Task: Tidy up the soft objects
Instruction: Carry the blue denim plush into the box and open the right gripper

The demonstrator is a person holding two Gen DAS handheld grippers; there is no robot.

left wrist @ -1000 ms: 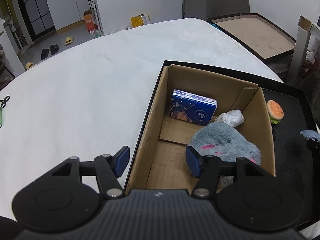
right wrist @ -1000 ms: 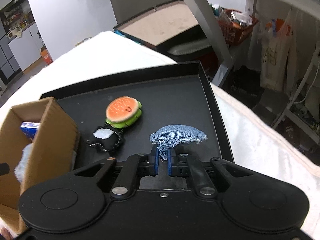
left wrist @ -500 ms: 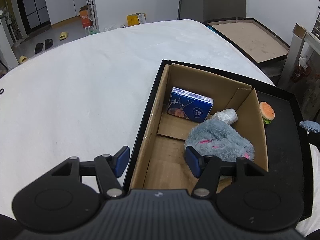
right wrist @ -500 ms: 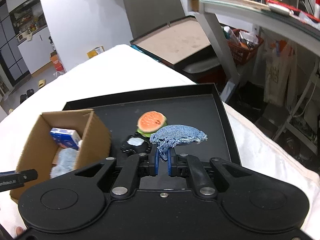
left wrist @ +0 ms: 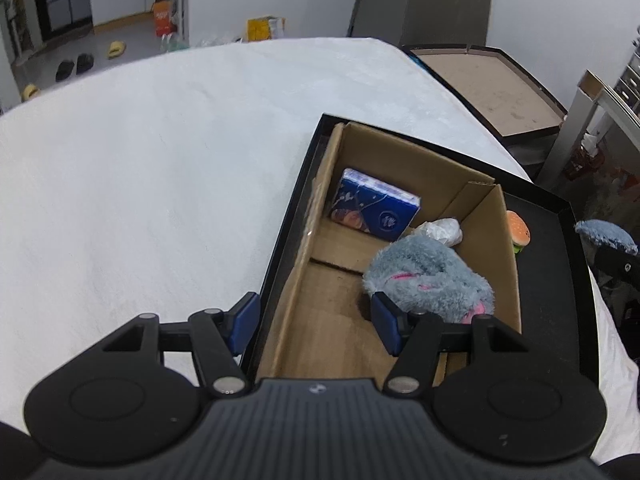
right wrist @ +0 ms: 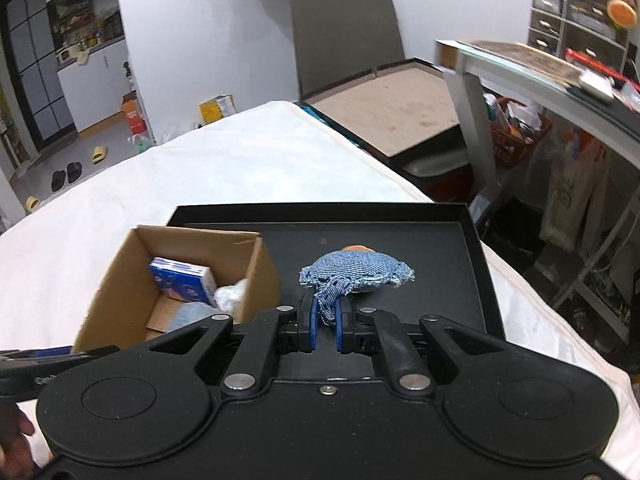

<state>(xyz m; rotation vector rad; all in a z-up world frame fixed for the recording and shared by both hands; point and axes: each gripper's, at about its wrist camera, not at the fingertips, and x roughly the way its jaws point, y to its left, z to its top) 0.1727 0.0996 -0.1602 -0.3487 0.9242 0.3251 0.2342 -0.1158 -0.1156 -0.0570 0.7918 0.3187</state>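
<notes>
My right gripper (right wrist: 324, 322) is shut on a frayed blue denim pouch (right wrist: 356, 270) and holds it above the black tray (right wrist: 476, 272). Only an orange sliver of the burger toy (right wrist: 357, 247) shows behind the pouch. The burger toy (left wrist: 519, 227) lies on the tray to the right of the cardboard box (left wrist: 424, 160). In the box are a blue tissue pack (left wrist: 374, 210), a white crumpled wad (left wrist: 440, 230) and a grey plush (left wrist: 428, 276). My left gripper (left wrist: 316, 316) is open and straddles the box's left wall without pressing on it.
The tray sits at the right end of a white-covered table (left wrist: 160, 180). A brown board (right wrist: 400, 108) lies beyond the table's far corner. A glass-topped desk (right wrist: 520, 64) on metal legs stands to the right. A hand (right wrist: 16, 440) shows at the lower left.
My right gripper has risen with the denim pouch and drifted toward the box, so the pouch now covers most of the burger toy. The left gripper has stayed open over the box wall.
</notes>
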